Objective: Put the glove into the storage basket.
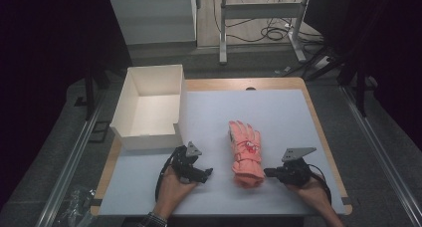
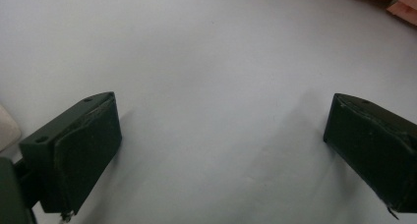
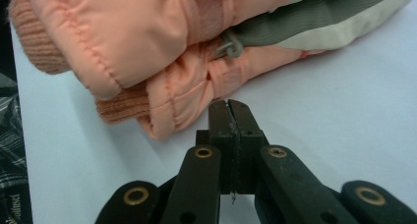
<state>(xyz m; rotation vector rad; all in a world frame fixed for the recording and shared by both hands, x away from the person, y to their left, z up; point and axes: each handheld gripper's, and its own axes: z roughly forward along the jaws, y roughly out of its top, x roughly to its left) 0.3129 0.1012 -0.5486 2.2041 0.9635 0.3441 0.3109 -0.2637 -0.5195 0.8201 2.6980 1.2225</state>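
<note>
Our two hands sit at the near edge of the white-topped counter (image 1: 278, 112), each wrapped round a black hand-held gripper. We hold the left hand-held gripper (image 2: 221, 150) low over bare white surface, its jaws standing wide apart with nothing between them; in the high view it lies near the front corner of the open white cardboard box (image 1: 149, 105) that rests at the counter's far left. We hold the right hand-held gripper (image 3: 230, 111) with its jaws pressed together and gripping nothing, the tips pointing at and just beside the cuff end of the padded salmon-pink winter gloves (image 3: 147, 52); from its own view we cannot tell whether the tips touch the fabric. Those gloves lie stacked one upon the other in the middle of the counter, between our two hands, fingers pointing away from us and ribbed knit cuffs toward us. Red stitching marks the back of the upper glove, and a grey and cream panel shows along its side in the right gripper view. Beyond the counter we see a grey floor with coiled black cables (image 1: 271, 30) beneath a metal frame.
</note>
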